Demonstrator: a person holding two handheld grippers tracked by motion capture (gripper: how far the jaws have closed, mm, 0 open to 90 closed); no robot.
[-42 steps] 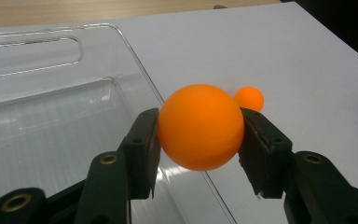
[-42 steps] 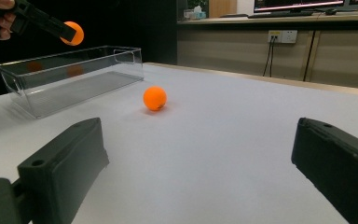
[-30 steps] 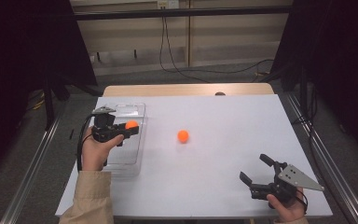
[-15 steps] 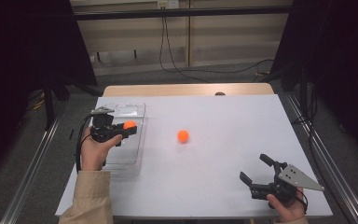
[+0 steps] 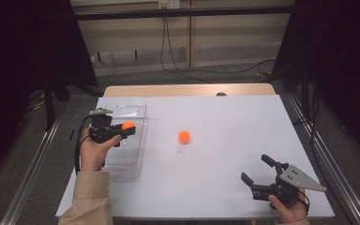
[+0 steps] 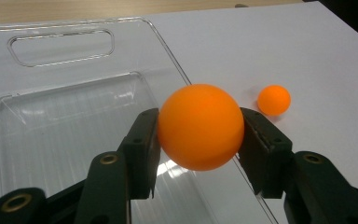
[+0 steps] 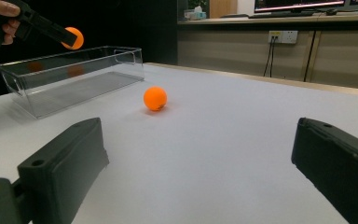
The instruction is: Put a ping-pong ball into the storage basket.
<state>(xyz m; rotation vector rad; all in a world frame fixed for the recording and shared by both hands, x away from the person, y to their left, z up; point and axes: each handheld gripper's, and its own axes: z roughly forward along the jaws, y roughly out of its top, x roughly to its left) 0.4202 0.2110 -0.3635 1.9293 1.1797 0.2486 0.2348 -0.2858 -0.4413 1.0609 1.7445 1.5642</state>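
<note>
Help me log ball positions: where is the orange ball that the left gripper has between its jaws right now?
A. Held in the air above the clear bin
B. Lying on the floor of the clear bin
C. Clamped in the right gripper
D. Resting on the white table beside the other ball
A: the left gripper pinches the orange ball from both sides, and the right gripper view shows it raised above the clear bin.

A smooth matt orange ball (image 6: 200, 127) is gripped by matt black plastic fingers (image 6: 140, 151) — above a clear glossy plastic tray (image 6: 65, 135) on a matt white worktop (image 5: 215, 159).
</note>
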